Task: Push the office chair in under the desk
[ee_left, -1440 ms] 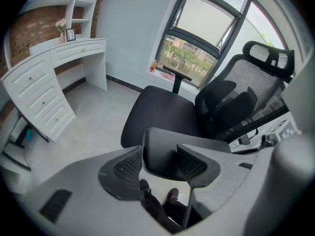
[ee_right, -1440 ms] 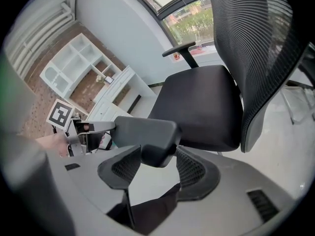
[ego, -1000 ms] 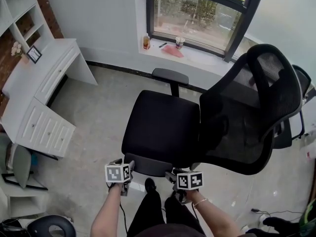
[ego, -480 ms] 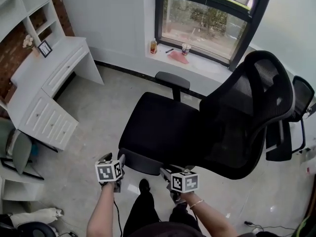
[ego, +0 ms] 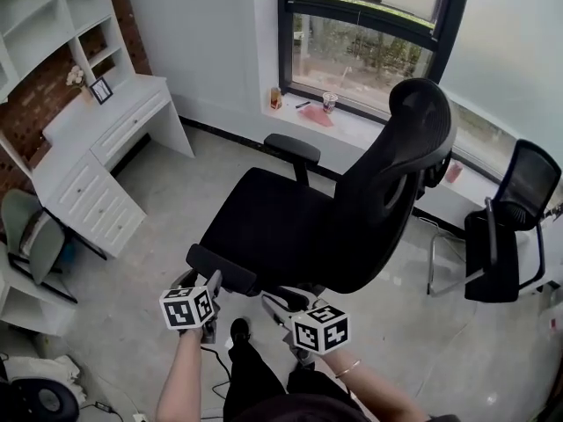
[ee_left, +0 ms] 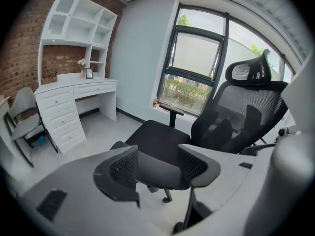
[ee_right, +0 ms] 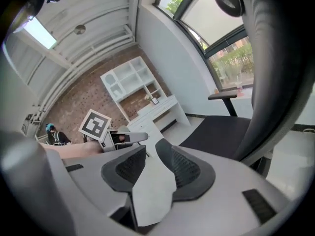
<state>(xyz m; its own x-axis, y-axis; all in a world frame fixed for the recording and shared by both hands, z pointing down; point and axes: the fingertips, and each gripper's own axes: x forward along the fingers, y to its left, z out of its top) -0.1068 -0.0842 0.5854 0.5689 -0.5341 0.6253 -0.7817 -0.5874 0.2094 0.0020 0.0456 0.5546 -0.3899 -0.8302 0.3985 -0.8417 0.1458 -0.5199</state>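
Change: your office chair (ego: 273,227) had swung round, its backrest now on the side away from the table (ego: 84,143).
Left tool (ee_left: 157,162): spread, with the near armrest (ego: 220,269) across its tips, not pinched.
Right tool (ee_right: 152,163): closing on nothing.
Chair: well apart from the table, so I think the push remained.

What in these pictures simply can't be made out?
Legroom under the desk: head view, its top covers it.
Framed picture on the desk: every view, too small.
Chair's wheels: head view, seat hides them.
Room's right side: right gripper view, chair back blocks it.
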